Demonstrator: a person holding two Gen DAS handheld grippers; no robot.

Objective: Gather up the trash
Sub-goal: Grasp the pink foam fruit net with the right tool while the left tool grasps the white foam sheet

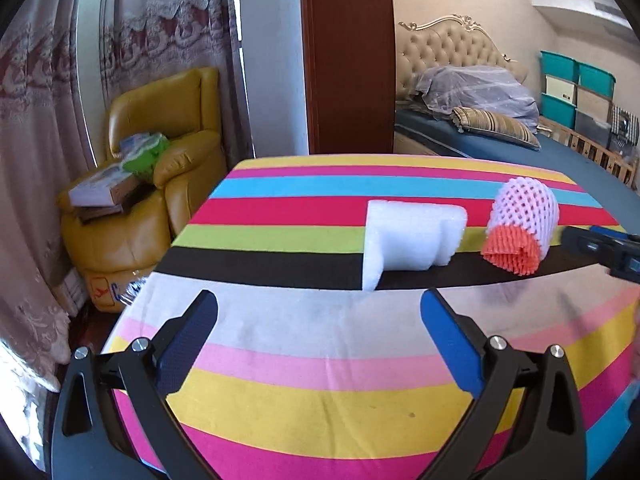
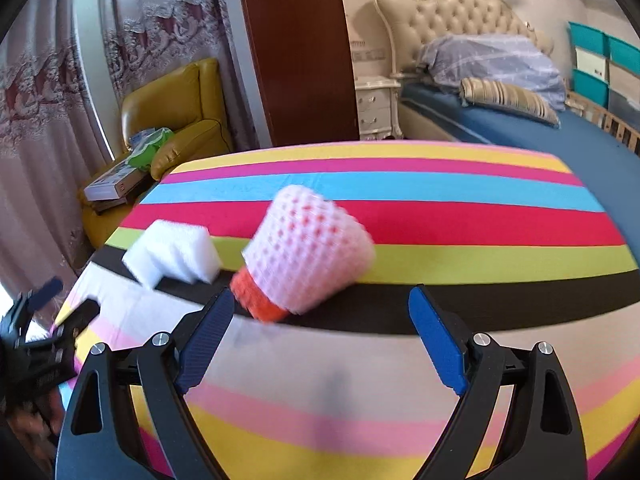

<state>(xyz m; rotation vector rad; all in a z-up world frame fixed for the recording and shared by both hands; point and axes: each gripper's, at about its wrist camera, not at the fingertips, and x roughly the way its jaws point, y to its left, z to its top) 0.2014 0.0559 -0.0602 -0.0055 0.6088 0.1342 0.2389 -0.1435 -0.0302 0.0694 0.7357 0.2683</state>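
Right now both grippers hang over a table covered with a striped cloth (image 1: pixel 320 408), each tilted downward and aimed across the bands of colour toward the far edge.

From the left wrist view, the left gripper (image 1: pixel 319 312) has its two blue-padded fingers (image 1: pixel 452 344) spread wide with only bare cloth between them. Its tips sit over the pale grey band, short of the black stripe. Just past them stands a white foam block (image 1: pixel 408 240), resting on the black and green stripes, slightly right of the gripper's centre line. Further right lies a pink foam net sleeve (image 1: pixel 524 216) with an orange foam net (image 1: pixel 508 252) poking out of its near end; the pair lies on its side, close to the white block but not touching it. At the right edge the tip of the right gripper (image 1: pixel 600 246) reaches in, near the sleeve.

From the right wrist view, the right gripper (image 2: pixel 322 310) also has its jaws wide apart and holds nothing. The pink sleeve (image 2: pixel 308 252) lies directly ahead, blurred, its orange end (image 2: pixel 256 296) next to the tip of the left-hand finger; whether they touch I cannot tell. The white block (image 2: pixel 176 256) sits to the left, and the left gripper (image 2: pixel 60 304) shows at the lower left edge.
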